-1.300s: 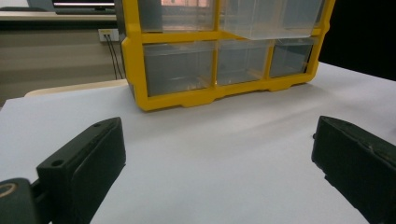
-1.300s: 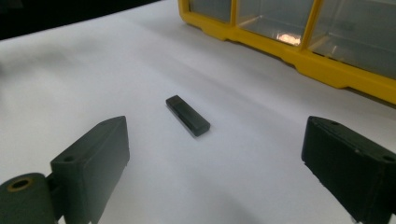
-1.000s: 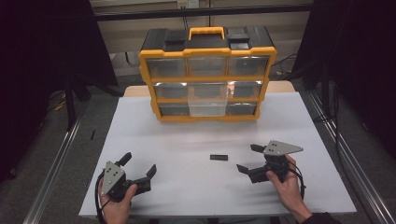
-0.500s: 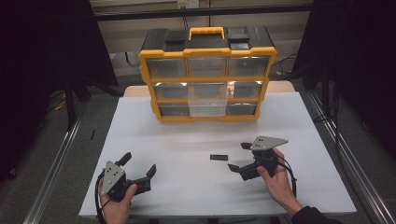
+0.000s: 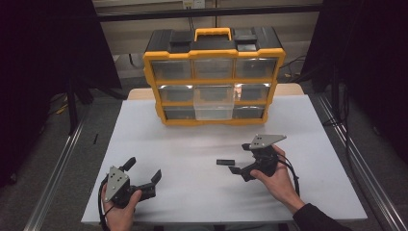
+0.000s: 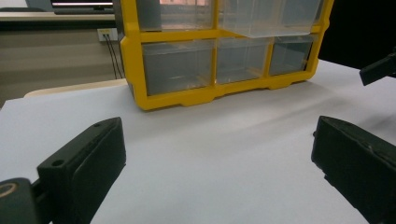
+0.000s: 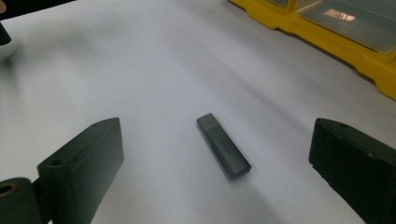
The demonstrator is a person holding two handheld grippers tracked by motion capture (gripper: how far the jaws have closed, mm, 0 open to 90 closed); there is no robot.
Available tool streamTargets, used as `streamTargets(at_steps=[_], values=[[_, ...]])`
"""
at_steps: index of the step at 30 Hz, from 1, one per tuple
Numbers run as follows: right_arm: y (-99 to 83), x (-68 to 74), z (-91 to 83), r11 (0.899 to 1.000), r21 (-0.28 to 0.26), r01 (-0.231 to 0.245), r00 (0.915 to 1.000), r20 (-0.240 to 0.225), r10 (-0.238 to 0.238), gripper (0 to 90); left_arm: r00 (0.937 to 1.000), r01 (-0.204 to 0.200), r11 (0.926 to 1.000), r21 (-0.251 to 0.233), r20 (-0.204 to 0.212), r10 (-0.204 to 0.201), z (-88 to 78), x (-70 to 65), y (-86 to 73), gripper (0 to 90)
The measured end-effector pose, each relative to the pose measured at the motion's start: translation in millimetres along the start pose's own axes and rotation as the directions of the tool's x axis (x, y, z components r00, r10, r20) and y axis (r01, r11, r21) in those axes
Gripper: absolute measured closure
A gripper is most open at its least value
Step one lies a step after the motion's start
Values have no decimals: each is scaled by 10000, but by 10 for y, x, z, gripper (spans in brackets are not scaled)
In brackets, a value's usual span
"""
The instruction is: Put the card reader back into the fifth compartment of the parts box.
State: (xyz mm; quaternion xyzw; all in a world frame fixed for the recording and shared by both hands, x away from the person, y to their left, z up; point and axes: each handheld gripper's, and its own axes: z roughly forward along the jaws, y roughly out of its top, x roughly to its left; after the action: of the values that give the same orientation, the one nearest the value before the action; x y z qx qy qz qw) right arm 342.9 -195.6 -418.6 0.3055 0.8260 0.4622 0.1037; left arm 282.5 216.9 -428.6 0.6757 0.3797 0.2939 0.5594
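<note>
A small dark grey stick [image 5: 225, 162], shaped like a USB drive, lies flat on the white table [image 5: 192, 139]. My right gripper [image 5: 239, 158] is open just to its right, its jaws pointing left at it. In the right gripper view the stick [image 7: 223, 146] lies on the table between and just beyond the two spread jaws, touching neither. My left gripper [image 5: 143, 169] rests open near the front left of the table with nothing between its jaws. A yellow and black drawer organizer [image 5: 214, 77] stands at the back, its lower middle clear drawer [image 5: 213, 103] pulled out.
The organizer [image 6: 215, 51] faces the left gripper across bare table, with the pulled-out drawer [image 6: 266, 18] overhanging. A jaw of the right gripper [image 6: 378, 70] pokes in at that view's right edge. Metal rails [image 5: 57, 168] run along both sides of the table.
The right gripper has moved left and slightly forward, closing on the stick until its jaws flank it. The left gripper and the stick have stayed put.
</note>
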Motion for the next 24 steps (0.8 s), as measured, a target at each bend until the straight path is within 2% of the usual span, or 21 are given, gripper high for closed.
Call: streamTargets(at_steps=[2, 5, 8, 17, 24], values=[[9, -6, 16, 10000, 15, 2, 10000, -84, -2, 26, 10000, -40, 10000, 21, -3, 40, -2, 2, 1, 30], [32, -43, 84, 9997, 233, -118, 9988, -472, 129, 25, 10000, -37, 10000, -2, 26, 37, -4, 1, 2, 30], [47, -61, 130, 9986, 528, -25, 9985, -545, 54, 34, 10000, -61, 10000, 8, 21, 61, -4, 2, 1, 30], [182, -115, 208, 9959, 857, 287, 9975, -672, -229, 47, 10000, 7, 10000, -11, 52, -7, -1, -6, -3, 30], [216, -151, 303, 9868, 1515, 578, 9951, -877, -448, 86, 10000, -58, 10000, -6, 48, 58, -1, -1, -3, 30]])
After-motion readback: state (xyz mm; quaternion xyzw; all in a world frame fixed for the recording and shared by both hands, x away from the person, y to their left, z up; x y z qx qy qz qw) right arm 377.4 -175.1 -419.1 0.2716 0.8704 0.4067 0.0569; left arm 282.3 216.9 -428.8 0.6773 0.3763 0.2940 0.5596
